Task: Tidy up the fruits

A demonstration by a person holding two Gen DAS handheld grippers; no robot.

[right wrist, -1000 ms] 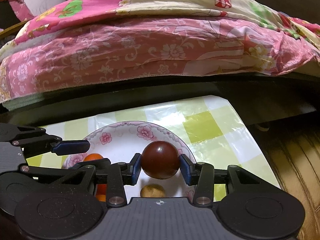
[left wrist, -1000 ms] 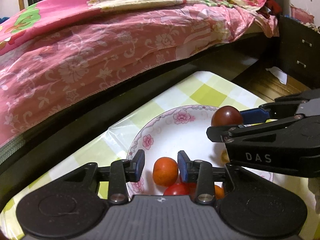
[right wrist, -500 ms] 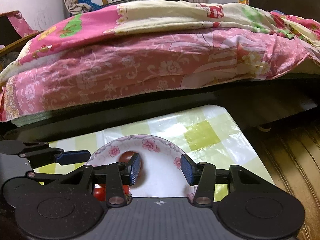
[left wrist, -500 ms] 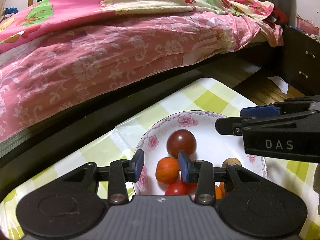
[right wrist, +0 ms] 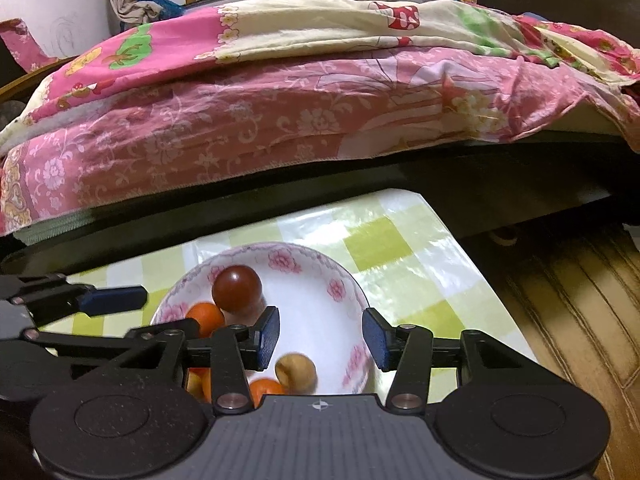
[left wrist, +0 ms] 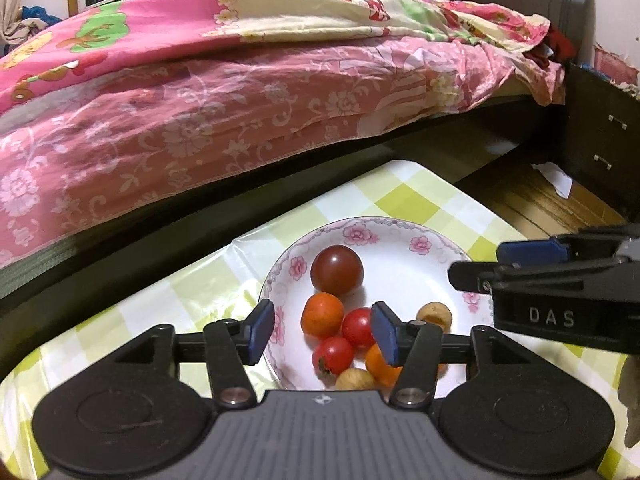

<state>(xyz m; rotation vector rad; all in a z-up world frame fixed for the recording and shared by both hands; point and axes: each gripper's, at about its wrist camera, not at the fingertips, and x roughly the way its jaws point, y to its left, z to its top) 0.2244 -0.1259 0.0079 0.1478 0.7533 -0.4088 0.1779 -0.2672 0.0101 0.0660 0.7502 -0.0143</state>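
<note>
Left gripper (left wrist: pixel 322 334): jaws opening, nothing pinched, up above the near side of the bowl (left wrist: pixel 400 229). Right gripper (right wrist: pixel 320 338): spread apart, empty too, over the bowl's right side. Both probably raised to keep clear of the fruit.

Inside the bowl: a big dark red fruit (left wrist: pixel 337 269) toward the far rim, an orange one (left wrist: pixel 322 315) touching it, two small red tomatoes (left wrist: pixel 358 327) just beside, tan round ones (left wrist: pixel 434 315) near the right and near rims. All gathered together, likely so none rolls off.

Bowl near the far right corner of the checkered table (left wrist: pixel 404 200). Bed (left wrist: pixel 200 100) close along the far edge. Open floor (right wrist: pixel 580 300) past the right edge. Bare cloth left of the bowl, good room for moving.
</note>
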